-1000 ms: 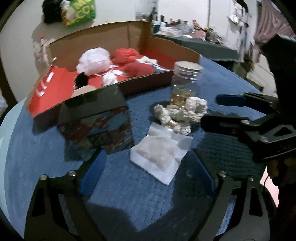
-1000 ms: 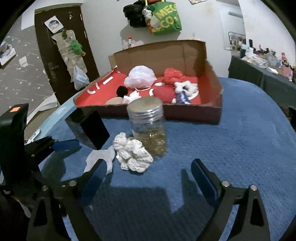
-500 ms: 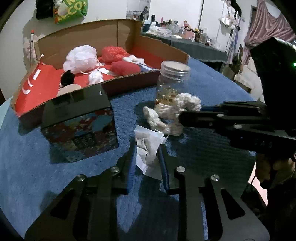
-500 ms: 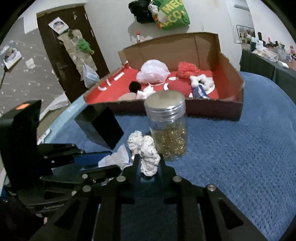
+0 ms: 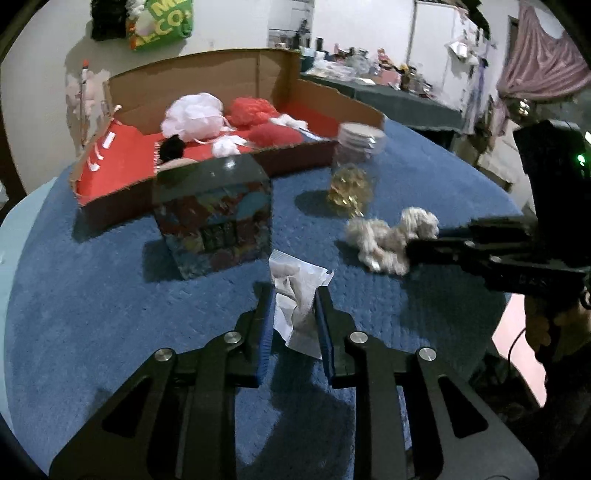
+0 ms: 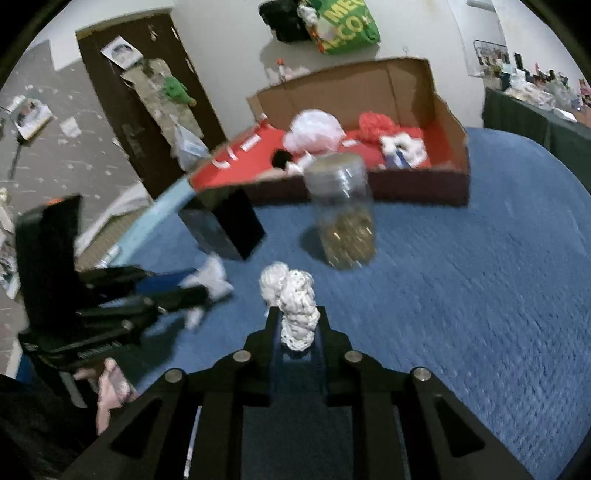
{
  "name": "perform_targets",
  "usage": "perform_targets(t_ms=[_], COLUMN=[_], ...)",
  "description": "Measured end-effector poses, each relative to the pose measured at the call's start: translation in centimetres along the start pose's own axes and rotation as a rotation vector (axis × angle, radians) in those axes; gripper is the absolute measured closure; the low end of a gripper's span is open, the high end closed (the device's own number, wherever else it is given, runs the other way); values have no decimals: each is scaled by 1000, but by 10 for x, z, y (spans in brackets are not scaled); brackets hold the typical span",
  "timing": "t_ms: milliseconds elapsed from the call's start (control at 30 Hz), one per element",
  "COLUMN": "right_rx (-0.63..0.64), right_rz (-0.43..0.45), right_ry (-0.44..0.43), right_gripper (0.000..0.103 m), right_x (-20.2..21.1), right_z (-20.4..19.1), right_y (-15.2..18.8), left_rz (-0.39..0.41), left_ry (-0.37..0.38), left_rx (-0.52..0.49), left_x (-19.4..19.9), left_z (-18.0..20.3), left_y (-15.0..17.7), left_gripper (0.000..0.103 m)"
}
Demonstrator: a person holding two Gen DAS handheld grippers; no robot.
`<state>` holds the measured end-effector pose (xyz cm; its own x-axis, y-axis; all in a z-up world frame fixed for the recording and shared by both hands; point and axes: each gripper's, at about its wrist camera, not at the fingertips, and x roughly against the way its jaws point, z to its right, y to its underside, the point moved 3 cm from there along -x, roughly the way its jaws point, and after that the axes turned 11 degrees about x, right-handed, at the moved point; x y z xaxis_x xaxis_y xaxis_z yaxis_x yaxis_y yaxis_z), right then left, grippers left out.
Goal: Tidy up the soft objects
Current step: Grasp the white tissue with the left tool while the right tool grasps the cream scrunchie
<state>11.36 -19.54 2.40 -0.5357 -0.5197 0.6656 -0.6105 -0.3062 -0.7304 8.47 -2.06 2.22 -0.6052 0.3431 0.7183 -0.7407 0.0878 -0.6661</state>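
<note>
Gripping a crumpled white tissue [image 5: 300, 300] between its two blue-padded fingers, our left gripper [image 5: 295, 317] is clamped nearly closed, the paper bunched up and sticking out past the fingertips over the blue textured tablecloth [image 5: 110, 295]. Our right gripper [image 6: 297, 332] is squeezed tight on a knotted bundle of cream-white cord [image 6: 295, 302], which stands up out of the jaws; in the left wrist view we see the same bundle [image 5: 391, 236] at the right, pinched at the tip of the black fingers that reach in from the right edge.

Just beyond the two held things we see a clear jar [image 6: 343, 214] with a metal lid, partly filled with small golden pieces, standing upright on the cloth. Left of it stands a dark box with a colourful printed side [image 5: 214, 218], close to the near wall of a shallow cardboard box [image 6: 417, 192] at the far side of the table. That cardboard box has a red lining and already holds soft things: a white mesh pouf [image 5: 192, 116], a red pouf [image 5: 251, 109], a red rounded piece [image 5: 275, 134], a small black ball [image 5: 171, 147] and some white scraps.

In the right wrist view we see a hand [image 6: 110, 391] under the left gripper at the near left. A green bag [image 6: 347, 26] hangs on the far wall.
</note>
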Motion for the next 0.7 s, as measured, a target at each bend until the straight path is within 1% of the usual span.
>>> perform_targets(t_ms=[33,67,100,133,167,233,300,400,533,567,600,633,700], right_rx=[7,16,35,51,69,115,142,166,197,209,221,228,244], right_rz=[-6,-14,-21,-21,-21,-23,-20,5,17,19,20,21,15], right_ry=[24,46,71,94,123,158,172,187,201,211,215,217,214], right_gripper=[76,74,71,60,43,29,29,29,29,29,29,30,43], right_x=[-1,-1,-2,-2,-2,-4,-6,-7,-13,-15,-18,-19,-25], right_z=[1,0,-1,-2,-4,-8,-11,-15,-18,-19,-21,-22,-23], right_y=[2,3,4,4,3,3,2,-1,-5,-6,-6,-6,-7], left_rz=[-9,-12,-10,-9,-2,29,26,30,30,34,41,43,40], left_ry=[7,5,-5,-12,-23,-24,-25,-57,-73,-73,-74,-68,-46], left_rx=[0,-1,-4,-5,-2,-3,-5,-15,-36,-42,-51,-58,-52], left_x=[-3,-5,-7,-8,-9,-7,-8,-11,-15,-15,-15,-16,-16], left_z=[0,0,0,0,0,-1,-1,-2,-1,0,1,3,5], left_y=[2,3,3,3,3,2,1,2,5,6,6,7,8], left_gripper=[78,72,56,43,33,33,33,33,33,37,48,54,63])
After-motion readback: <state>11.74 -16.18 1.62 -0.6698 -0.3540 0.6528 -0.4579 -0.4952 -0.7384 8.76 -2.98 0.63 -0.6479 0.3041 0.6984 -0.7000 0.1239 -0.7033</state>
